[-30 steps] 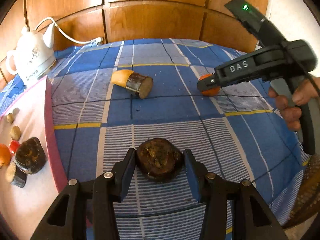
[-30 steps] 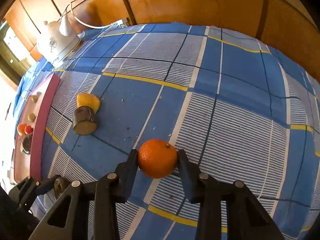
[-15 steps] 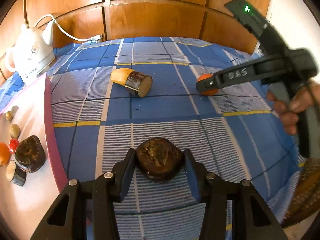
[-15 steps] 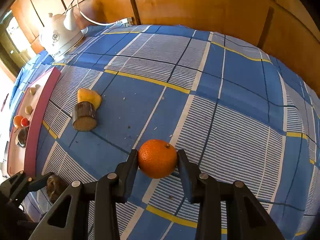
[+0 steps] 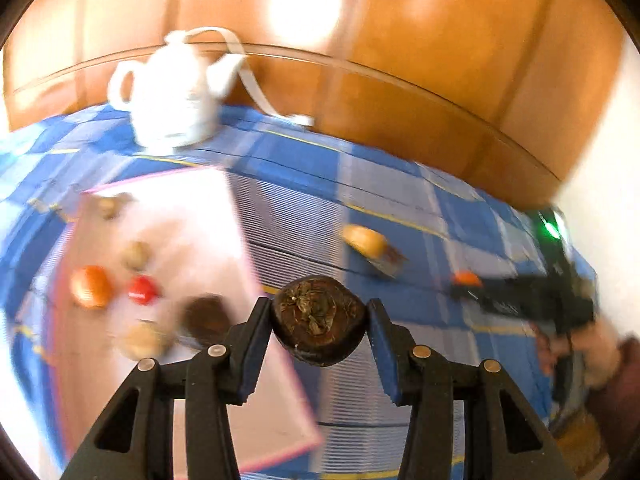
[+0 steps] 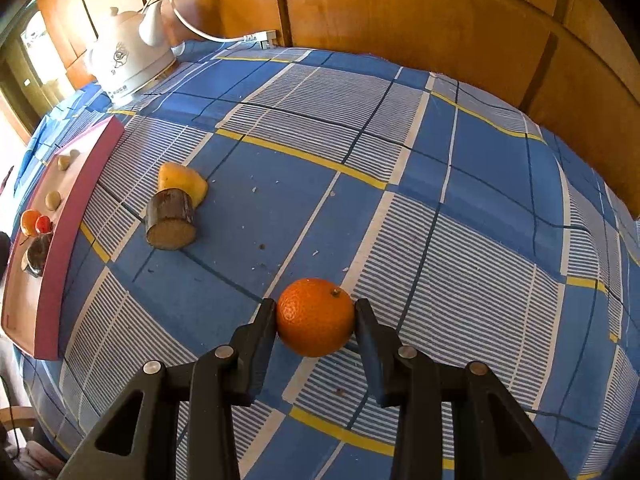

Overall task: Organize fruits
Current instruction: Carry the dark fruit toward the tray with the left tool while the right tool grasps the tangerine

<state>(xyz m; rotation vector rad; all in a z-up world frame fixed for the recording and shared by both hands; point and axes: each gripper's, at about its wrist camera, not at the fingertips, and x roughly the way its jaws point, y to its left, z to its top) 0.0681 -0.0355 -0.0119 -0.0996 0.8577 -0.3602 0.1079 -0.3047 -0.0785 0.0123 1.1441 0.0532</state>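
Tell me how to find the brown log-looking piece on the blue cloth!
Find the white kettle at the back of the blue checked cloth. Closer, beside the pink tray, the brown stubby cylinder lies against a yellow fruit; only it shows a pale cut end.

Both wrist cameras look steeply down, close over the checked cloth (image 6: pixel 400 200); both views share the white kettle (image 5: pixel 172 92) and pink tray (image 6: pixel 76 200) beside it.
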